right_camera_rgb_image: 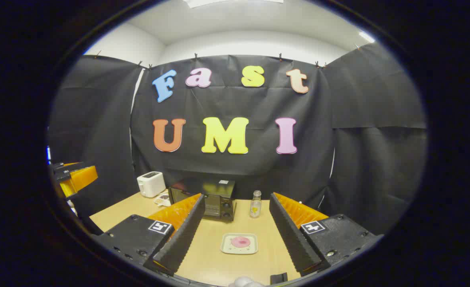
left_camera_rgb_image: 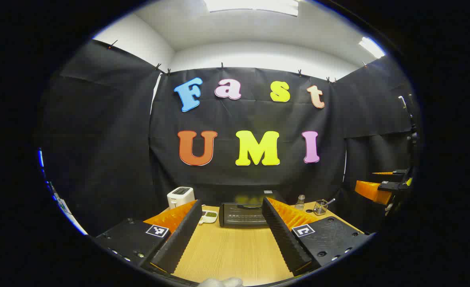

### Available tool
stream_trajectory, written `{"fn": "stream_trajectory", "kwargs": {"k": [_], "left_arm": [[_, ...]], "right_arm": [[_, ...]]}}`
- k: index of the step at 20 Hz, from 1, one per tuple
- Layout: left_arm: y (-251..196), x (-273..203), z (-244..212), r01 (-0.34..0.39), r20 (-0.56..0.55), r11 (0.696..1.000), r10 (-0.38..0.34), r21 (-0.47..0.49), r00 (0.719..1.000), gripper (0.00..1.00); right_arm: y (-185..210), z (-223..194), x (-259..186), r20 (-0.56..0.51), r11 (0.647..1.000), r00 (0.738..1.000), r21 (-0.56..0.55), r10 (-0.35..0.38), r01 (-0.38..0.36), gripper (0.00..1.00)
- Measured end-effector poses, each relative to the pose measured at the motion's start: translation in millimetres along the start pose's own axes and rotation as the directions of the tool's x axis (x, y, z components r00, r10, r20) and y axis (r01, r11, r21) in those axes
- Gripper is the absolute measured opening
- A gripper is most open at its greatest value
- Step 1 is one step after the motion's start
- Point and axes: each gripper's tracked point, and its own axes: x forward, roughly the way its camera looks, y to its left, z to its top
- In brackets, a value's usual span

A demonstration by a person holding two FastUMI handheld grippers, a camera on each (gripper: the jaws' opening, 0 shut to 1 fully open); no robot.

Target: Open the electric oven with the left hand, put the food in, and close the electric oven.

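A black electric oven (left_camera_rgb_image: 243,215) stands at the back of the wooden table (left_camera_rgb_image: 235,255), its door looking closed with the handle along the top. My left gripper (left_camera_rgb_image: 232,205) is open, empty and well short of the oven, which sits between its fingers in the left gripper view. The oven (right_camera_rgb_image: 209,203) also appears in the right gripper view, left of centre. In front of it lies a pale square plate (right_camera_rgb_image: 224,248) with pink food (right_camera_rgb_image: 239,241) on it. My right gripper (right_camera_rgb_image: 237,199) hangs open and empty above the table, short of the plate.
A white toaster (left_camera_rgb_image: 180,196) and a small dish (left_camera_rgb_image: 210,215) stand left of the oven. On its right are a clear bottle (right_camera_rgb_image: 254,204) and a glass cup (left_camera_rgb_image: 320,206) with a utensil. The other gripper (left_camera_rgb_image: 382,187) shows at the right edge, apart from everything.
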Motion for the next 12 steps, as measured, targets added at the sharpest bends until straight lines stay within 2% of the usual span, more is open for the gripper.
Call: {"fn": "stream_trajectory", "kwargs": {"k": [1, 12], "left_arm": [[-1.5, 1.4, 0.7, 0.009, 0.001, 1.000, -0.009, 0.003, 1.000, 0.96], [5.6, 6.9, -2.2, 0.029, -0.010, 0.999, -0.029, 0.022, 1.000, 0.96]], "right_arm": [[-0.4, -0.2, -1.4, -0.001, 1.000, 1.000, -0.003, -0.004, 0.004, 1.00], [9.3, -0.6, -2.3, 0.004, 1.000, 1.000, -0.014, -0.010, 0.010, 1.00]]}}
